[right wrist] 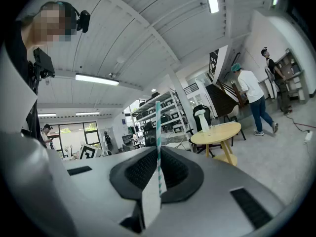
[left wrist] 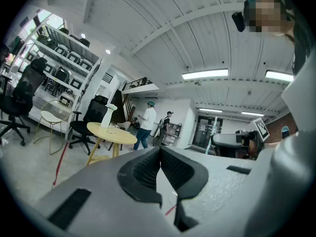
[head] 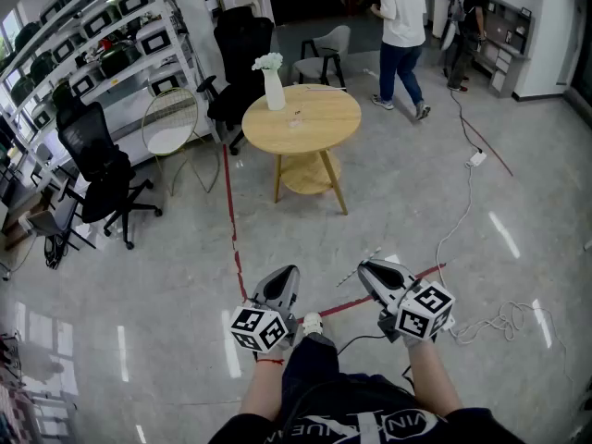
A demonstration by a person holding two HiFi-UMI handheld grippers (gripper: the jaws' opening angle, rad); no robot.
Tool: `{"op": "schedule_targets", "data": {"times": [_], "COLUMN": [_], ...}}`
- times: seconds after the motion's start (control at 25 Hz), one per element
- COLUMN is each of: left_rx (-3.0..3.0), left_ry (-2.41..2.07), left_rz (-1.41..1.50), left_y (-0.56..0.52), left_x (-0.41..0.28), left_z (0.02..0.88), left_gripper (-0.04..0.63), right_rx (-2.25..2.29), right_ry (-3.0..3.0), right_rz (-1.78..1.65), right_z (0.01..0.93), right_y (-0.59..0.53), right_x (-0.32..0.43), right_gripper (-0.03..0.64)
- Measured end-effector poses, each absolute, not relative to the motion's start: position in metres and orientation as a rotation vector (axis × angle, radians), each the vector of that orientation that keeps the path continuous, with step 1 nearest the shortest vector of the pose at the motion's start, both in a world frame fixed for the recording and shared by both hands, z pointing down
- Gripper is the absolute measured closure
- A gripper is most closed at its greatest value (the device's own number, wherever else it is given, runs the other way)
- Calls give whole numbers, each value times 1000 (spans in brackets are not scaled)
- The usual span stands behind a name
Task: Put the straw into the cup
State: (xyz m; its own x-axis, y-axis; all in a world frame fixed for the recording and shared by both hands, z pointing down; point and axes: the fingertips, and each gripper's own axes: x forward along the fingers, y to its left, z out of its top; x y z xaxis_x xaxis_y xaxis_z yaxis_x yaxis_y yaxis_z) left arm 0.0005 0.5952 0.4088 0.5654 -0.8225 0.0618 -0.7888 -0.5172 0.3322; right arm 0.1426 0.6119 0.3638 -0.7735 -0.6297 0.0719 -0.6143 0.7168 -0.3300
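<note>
A teal-and-white striped straw point(right wrist: 158, 132) stands upright between the jaws of my right gripper point(right wrist: 158, 158), which is shut on it; a white paper strip point(right wrist: 150, 204) hangs below. In the head view the right gripper point(head: 368, 272) is low at the centre right and the straw's thin tip point(head: 372, 252) pokes forward. My left gripper point(head: 285, 283) is beside it, with its pads point(left wrist: 148, 169) pressed together and nothing held. A small clear cup point(head: 298, 117) sits on the round wooden table point(head: 319, 123) a few steps ahead, next to a white vase of flowers point(head: 273, 87).
Black office chairs point(head: 104, 178) and a wire chair point(head: 171, 123) stand to the left by shelving point(head: 92, 44). A red tape line point(head: 231, 220) and white cables point(head: 499, 322) lie on the floor. Two people point(head: 402, 26) stand beyond the table.
</note>
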Motion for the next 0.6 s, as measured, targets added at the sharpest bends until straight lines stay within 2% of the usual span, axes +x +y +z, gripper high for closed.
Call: {"op": "schedule_targets", "data": {"times": [0.6], "left_rx": [2500], "left_ry": [-1238], "left_rz": [-87], "left_y": [401], "left_x": [-24], "left_z": [415], "left_gripper": [588], "right_rx": [-1082], "right_ry": [2866], "right_rz": [-581], "right_z": [376], "right_y": [417], "right_x": [102], "right_gripper": [595]}}
